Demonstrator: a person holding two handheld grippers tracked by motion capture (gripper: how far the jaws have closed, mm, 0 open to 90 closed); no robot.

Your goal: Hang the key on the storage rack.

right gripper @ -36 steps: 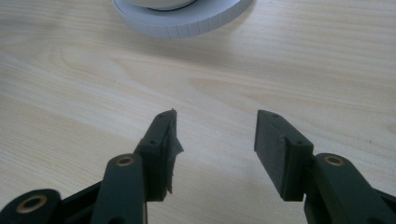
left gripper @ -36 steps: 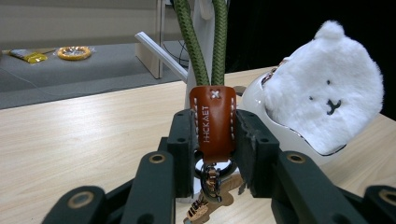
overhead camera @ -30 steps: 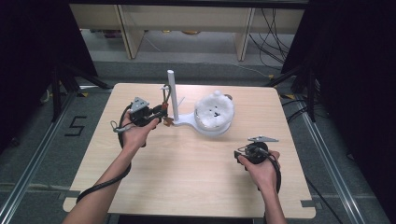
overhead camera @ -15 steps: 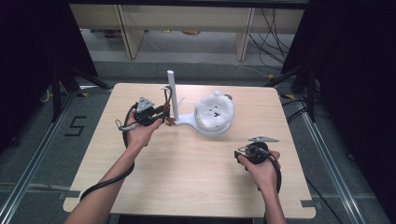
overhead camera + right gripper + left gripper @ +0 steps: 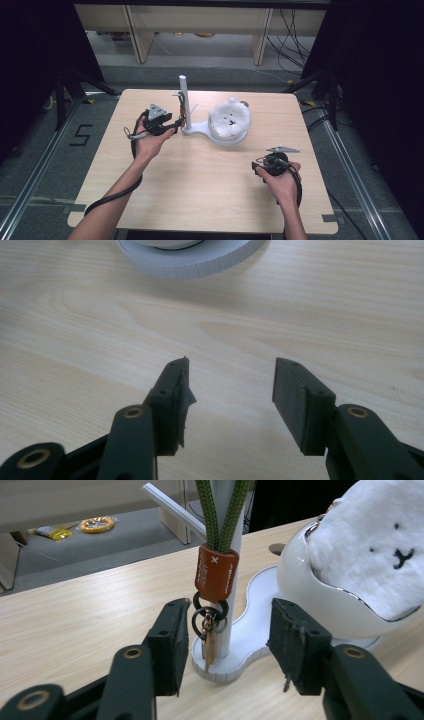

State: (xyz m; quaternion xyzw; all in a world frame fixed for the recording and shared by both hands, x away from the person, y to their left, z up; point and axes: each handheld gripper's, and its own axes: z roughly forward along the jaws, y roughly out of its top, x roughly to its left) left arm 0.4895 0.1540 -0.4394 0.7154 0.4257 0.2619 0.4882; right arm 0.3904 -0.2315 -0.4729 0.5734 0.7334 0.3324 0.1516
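A white stand [image 5: 197, 131] with an upright post [image 5: 183, 95] stands at the table's far middle. Its bowl [image 5: 320, 605] holds a white plush toy [image 5: 229, 116]. From the post hangs a green cord [image 5: 212, 510] with an orange leather tag [image 5: 216, 573], black rings and a small key [image 5: 207, 645]. My left gripper [image 5: 175, 125] is at the post. Its jaws have just been opening and now stand open [image 5: 228, 607], with the rings and key hanging loose between them, untouched by either pad. My right gripper [image 5: 267, 161] hovers open [image 5: 231, 365] over bare wood, holding nothing.
The round edge of the stand's base [image 5: 190, 262] lies just ahead of the right gripper. The light wooden table [image 5: 200, 195] has free room in front. Dark frames, cables and a shelf stand on the floor beyond the far edge.
Both hands have kept their places. The left gripper's jaws look a little wider apart beside the post than before.
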